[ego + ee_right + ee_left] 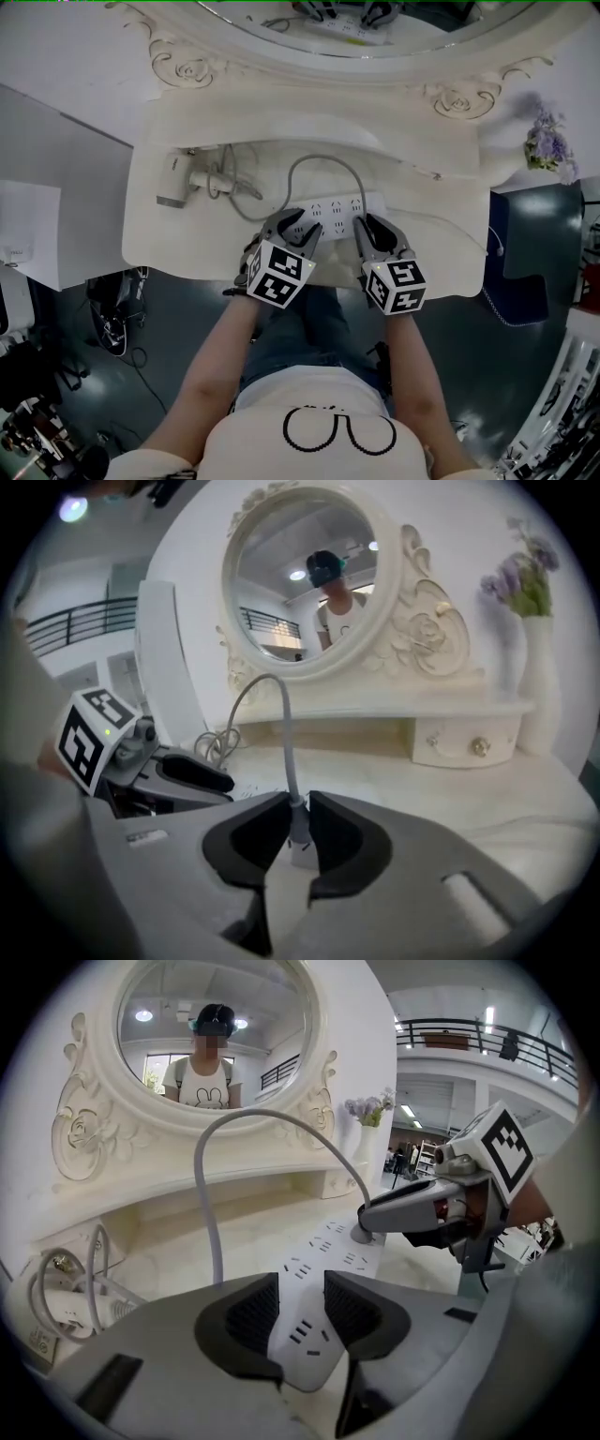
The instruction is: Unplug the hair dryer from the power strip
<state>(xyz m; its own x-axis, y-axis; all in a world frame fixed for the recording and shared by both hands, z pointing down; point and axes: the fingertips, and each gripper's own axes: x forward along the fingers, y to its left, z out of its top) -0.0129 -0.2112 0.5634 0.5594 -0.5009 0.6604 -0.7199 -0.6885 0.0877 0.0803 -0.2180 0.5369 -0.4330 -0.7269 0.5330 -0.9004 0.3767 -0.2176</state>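
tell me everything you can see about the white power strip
The power strip is a long, flat white plastic-looking bar with rows of socket slots, lying flat on the cream dresser top. The left tongs clamp its near end by the sides. At its far end a grey plug with a grey cord sits in a socket, gripped by the right tongs.

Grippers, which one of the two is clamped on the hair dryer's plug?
The right gripper: its jaws pinch the grey plug. The left gripper instead clamps the near end of the white power strip.
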